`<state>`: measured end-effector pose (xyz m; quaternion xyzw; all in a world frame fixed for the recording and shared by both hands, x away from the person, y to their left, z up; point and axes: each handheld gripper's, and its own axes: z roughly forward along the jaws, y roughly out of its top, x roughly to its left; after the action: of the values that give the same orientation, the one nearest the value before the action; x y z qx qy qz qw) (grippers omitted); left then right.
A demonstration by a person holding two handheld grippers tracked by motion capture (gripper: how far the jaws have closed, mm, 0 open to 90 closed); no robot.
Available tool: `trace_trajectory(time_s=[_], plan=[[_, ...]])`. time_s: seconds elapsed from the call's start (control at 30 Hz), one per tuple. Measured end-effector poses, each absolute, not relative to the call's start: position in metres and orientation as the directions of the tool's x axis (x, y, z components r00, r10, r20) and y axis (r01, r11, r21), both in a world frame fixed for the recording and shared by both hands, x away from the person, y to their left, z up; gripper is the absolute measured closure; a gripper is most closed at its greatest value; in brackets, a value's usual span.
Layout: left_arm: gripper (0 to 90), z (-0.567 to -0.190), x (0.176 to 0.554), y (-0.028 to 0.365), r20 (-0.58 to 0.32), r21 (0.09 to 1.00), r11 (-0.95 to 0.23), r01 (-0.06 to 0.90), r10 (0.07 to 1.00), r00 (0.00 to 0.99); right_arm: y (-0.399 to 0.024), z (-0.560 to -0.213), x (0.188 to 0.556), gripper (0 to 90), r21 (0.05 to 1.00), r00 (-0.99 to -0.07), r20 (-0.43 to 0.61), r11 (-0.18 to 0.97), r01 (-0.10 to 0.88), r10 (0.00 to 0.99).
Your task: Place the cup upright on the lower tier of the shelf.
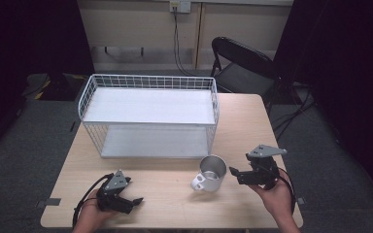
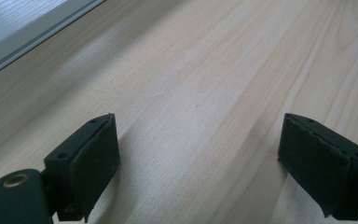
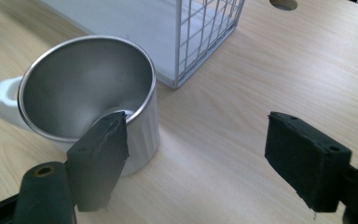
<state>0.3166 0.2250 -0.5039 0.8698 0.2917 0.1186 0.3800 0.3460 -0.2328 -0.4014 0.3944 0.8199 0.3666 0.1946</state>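
A white mug with a shiny steel lining and a white handle (image 1: 209,174) stands upright on the pale wooden table (image 1: 243,121), just at nine o'clock of the right gripper (image 1: 233,171), whose jaws are spread and hold nothing. The left gripper (image 1: 137,200), at about seven o'clock of the mug, is spread too. A white wire two-tier rack (image 1: 148,116) sits at twelve o'clock. Beyond it stands what looks like a black folding chair (image 1: 243,63) on grey carpet (image 1: 29,131).

In the right gripper view the near jaw covers the mug's (image 3: 88,100) rim at five o'clock, and the wire rack (image 3: 205,32) runs off at twelve o'clock; in the left gripper view the rack's base is cut off at ten o'clock
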Motion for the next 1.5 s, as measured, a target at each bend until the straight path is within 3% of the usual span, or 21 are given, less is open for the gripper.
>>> trace_trajectory(time_s=[0.3,0.7,0.87,1.2,1.23,1.5], plan=[[11.8,-0.504,0.316,0.225,-0.017,0.73,-0.54,0.419,0.598,0.801,-0.219,-0.393,0.353,22.9,0.768,-0.632,-0.023,0.418,0.484,0.775],[11.6,-0.504,0.32,0.224,-0.013,0.726,-0.552,0.41,0.585,0.811,-0.201,-0.409,0.366,37.7,0.763,-0.633,0.022,0.397,0.511,0.773],[9.1,-0.504,0.321,0.219,-0.014,0.722,-0.557,0.409,0.58,0.815,-0.2,-0.412,0.365,38.9,0.758,-0.637,0.03,0.398,0.517,0.771],[8.4,-0.504,0.321,0.219,-0.008,0.719,-0.565,0.406,0.577,0.817,-0.189,-0.414,0.371,52.3,0.745,-0.64,0.027,0.411,0.525,0.768],[8.3,-0.504,0.321,0.219,-0.009,0.719,-0.564,0.406,0.577,0.817,-0.19,-0.414,0.373,57.0,0.746,-0.638,0.046,0.398,0.534,0.769],[8.4,-0.504,0.32,0.218,-0.012,0.723,-0.555,0.411,0.584,0.812,-0.19,-0.417,0.378,65.2,0.73,-0.645,0.056,0.41,0.548,0.762]])
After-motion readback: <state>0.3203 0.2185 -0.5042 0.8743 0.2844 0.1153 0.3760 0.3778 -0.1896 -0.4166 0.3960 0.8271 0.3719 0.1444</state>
